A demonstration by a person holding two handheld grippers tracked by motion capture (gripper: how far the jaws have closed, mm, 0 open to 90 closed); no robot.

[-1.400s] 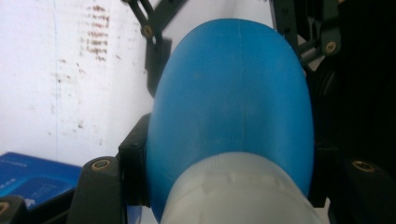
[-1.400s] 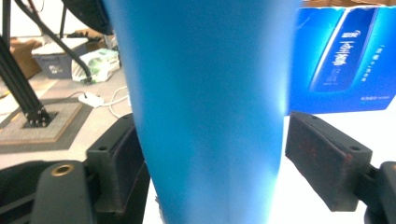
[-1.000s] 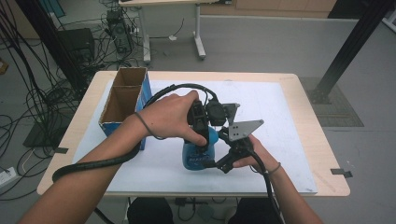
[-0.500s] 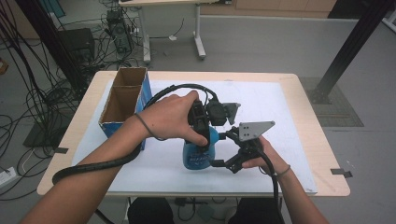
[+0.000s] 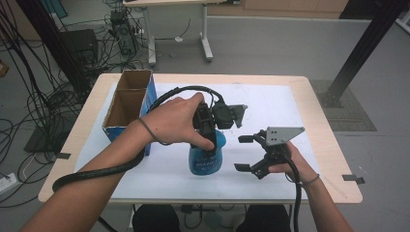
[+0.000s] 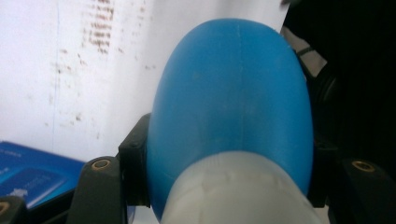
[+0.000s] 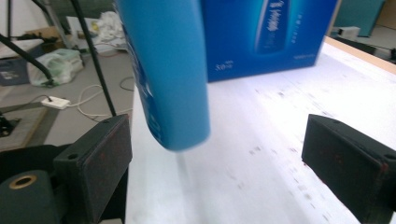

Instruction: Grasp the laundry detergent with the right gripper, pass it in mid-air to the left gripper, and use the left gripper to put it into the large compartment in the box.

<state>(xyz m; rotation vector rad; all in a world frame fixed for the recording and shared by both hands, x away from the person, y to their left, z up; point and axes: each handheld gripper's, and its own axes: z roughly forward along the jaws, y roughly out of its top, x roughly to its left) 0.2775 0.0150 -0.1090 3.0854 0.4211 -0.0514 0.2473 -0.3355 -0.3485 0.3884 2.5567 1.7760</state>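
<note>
The table [image 5: 319, 96] carries a cardboard box [image 5: 126, 104] near its left edge. Toward the front edge, the blue bottle [image 5: 207, 157] hangs clamped in the left gripper [image 5: 209, 126]. Just right of it, the right gripper [image 5: 247, 153] has been spreading its jaws, nothing between them.

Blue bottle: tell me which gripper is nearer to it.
Left. The left gripper is clamped on the blue bottle near its top; the right gripper is beside it, open and not touching.
</note>
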